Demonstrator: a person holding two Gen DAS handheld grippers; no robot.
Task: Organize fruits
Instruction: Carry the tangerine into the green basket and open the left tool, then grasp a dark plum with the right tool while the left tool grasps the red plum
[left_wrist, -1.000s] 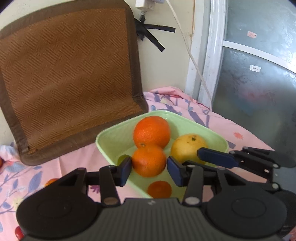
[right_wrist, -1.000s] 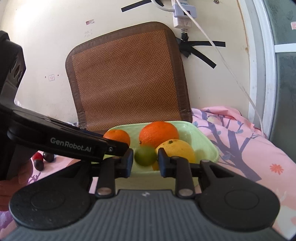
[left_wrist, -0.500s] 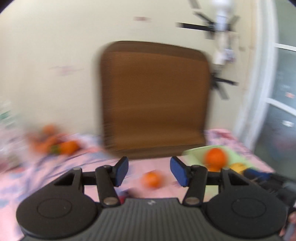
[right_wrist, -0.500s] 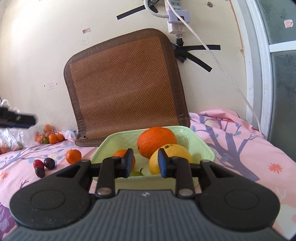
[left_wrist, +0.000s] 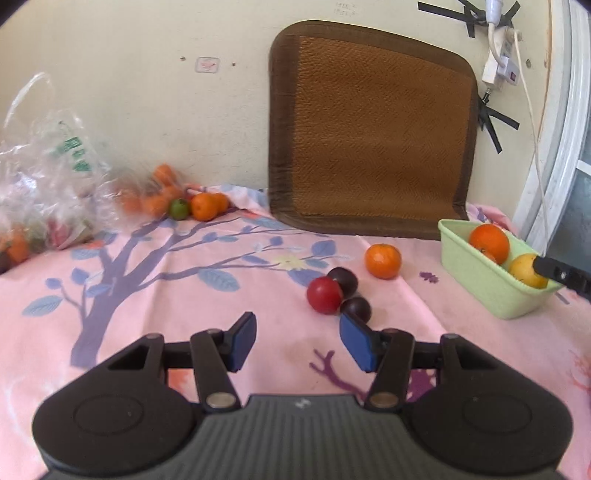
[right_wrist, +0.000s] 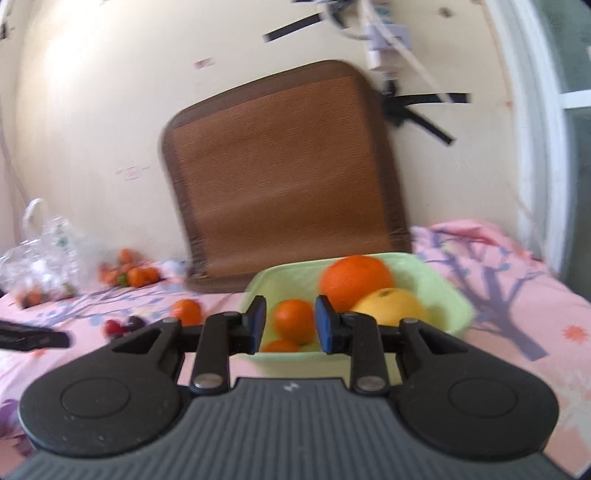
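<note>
My left gripper (left_wrist: 297, 341) hangs over the pink floral cloth (left_wrist: 147, 288), its blue pads spread wide with nothing between them. Just ahead of its right pad lies a cluster of three small fruits touching one another: a red plum (left_wrist: 324, 295) and two dark plums (left_wrist: 343, 279), (left_wrist: 356, 309). A loose tangerine (left_wrist: 383, 261) sits on the cloth just beyond them, apart from the cluster.

The green basket (left_wrist: 476, 273) stands at the right of the cloth, near the window frame. In it I see a large orange (left_wrist: 489, 243) and a yellow citrus (left_wrist: 524, 269).

My right gripper (right_wrist: 290, 325) is in front of the basket's near rim, pads parted and empty. The right view is blurred; past the gap I make out a small orange (right_wrist: 294, 320) inside the basket.

A brown woven mat (left_wrist: 373, 129) leans on the wall. At far left, a clear plastic bag (left_wrist: 48, 166) and a pile of small oranges with one green fruit (left_wrist: 179, 209).
</note>
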